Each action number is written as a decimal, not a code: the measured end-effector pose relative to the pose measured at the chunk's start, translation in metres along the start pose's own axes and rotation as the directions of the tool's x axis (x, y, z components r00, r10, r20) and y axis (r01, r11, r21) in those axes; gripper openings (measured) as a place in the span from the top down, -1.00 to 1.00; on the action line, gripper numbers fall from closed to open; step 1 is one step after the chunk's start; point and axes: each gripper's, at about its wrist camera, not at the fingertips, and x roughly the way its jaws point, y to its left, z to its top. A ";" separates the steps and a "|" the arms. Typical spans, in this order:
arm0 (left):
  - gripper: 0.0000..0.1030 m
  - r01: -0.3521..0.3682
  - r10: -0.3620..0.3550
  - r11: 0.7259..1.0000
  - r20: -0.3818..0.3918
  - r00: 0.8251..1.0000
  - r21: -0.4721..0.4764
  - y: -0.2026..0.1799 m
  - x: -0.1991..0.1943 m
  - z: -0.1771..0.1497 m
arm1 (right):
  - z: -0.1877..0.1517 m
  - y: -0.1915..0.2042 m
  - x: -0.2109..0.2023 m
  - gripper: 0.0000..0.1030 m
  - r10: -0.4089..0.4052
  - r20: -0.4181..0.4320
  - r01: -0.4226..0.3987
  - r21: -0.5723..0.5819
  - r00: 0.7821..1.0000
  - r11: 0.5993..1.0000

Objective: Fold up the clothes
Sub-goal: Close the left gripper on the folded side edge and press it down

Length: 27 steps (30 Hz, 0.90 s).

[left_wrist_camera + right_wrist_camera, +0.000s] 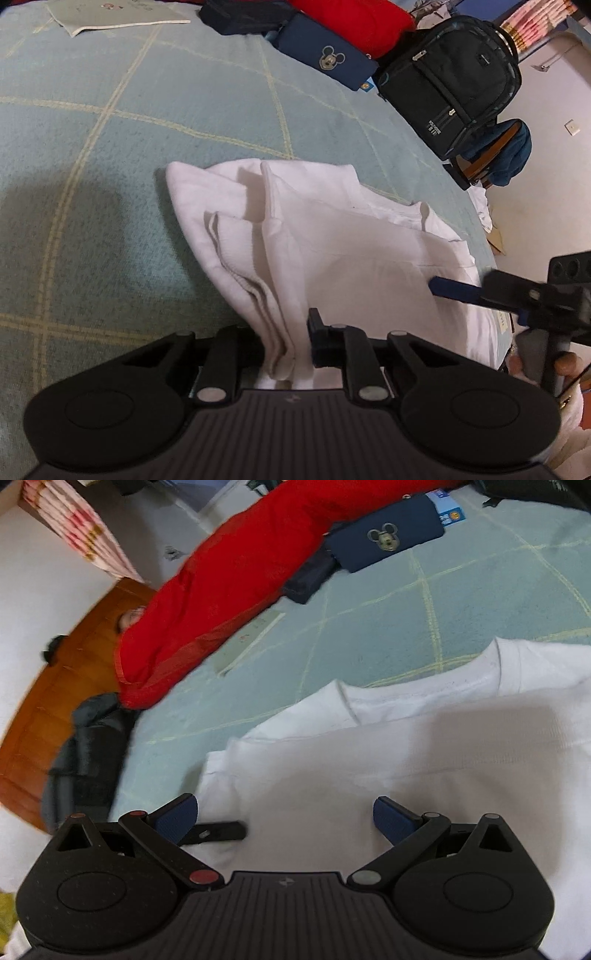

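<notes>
On the pale green checked bedspread (110,129) lies a white garment (332,236), partly folded, its collar toward the far side. The left gripper (286,350) pinches a bunched fold of that white cloth between its 2 fingers at the garment's near edge. The right gripper (284,816) hovers over the garment with its jaws spread wide, seemingly holding nothing. A black backpack (447,77), a red garment (229,576) and a navy pouch (384,535) sit beyond.
</notes>
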 end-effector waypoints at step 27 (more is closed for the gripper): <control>0.71 -0.113 0.114 0.993 0.012 0.993 -0.012 -0.019 0.011 -0.002 | -0.050 0.010 -0.028 -1.00 -0.020 -0.027 0.022 0.077 0.999 0.997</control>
